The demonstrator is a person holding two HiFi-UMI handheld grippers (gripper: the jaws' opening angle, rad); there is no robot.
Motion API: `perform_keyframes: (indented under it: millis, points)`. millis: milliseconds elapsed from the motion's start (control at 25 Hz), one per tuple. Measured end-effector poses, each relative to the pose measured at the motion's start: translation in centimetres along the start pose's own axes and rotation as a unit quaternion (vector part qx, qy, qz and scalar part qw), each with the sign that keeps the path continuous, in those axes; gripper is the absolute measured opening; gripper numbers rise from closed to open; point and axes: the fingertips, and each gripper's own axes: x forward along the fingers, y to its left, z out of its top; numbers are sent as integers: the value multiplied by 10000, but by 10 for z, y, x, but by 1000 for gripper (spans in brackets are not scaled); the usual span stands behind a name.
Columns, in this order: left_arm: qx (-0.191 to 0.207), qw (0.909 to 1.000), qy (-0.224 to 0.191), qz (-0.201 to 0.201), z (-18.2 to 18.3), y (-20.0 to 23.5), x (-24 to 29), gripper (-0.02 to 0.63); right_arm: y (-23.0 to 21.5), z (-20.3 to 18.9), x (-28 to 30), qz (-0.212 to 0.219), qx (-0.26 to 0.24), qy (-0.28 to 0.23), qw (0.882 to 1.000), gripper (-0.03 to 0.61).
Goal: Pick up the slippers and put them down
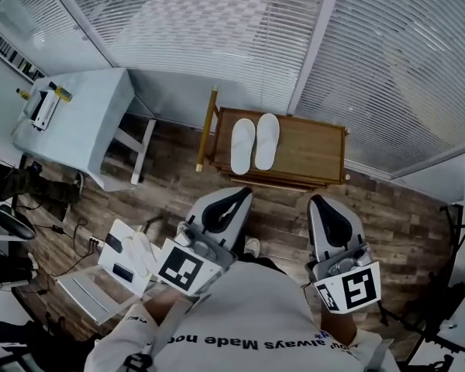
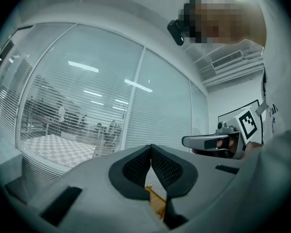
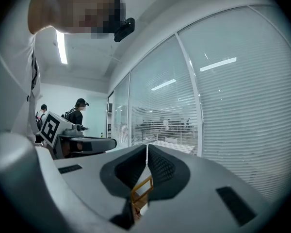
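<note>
Presently, in the head view, a pair of white slippers (image 1: 254,143) is seen lying side by side on the wooden table (image 1: 310,149) at upper centre. It is well apart from the left gripper (image 1: 234,196) and the right gripper (image 1: 324,206) at lower centre. In the left gripper view, the jaws are found closed together, with nothing between them. In the right gripper view, the jaws are likewise pressed together and empty.

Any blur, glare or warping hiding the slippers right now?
Head view: sharp and evenly lit, the slippers plain on the wooden stand, though the blinds bow at the edges. Left gripper view: heavy fisheye, dark corners, bright strips across the glass wall. Right gripper view: same warping; only a sliver of the stand shows, low in centre.
</note>
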Motion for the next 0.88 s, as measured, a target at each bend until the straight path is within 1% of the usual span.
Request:
perform_keyframes:
  millis: [160,440,680,880]
  points:
    - [-26,9999,165,-42,-1,23,16,12,-10,1,31,-11,20,9,10000,17]
    - [-71,9998,189,-90,3,85,45,12,-25,5,99,-62,26,15,10000,15]
    - [-56,9996,148,-236,13,136,64,12,-29,16,154,-166,-21,-38,9999,15]
    - [-110,9991,164,-365,12,179,75,12,-27,19,202,-249,-84,-13,9997,15]
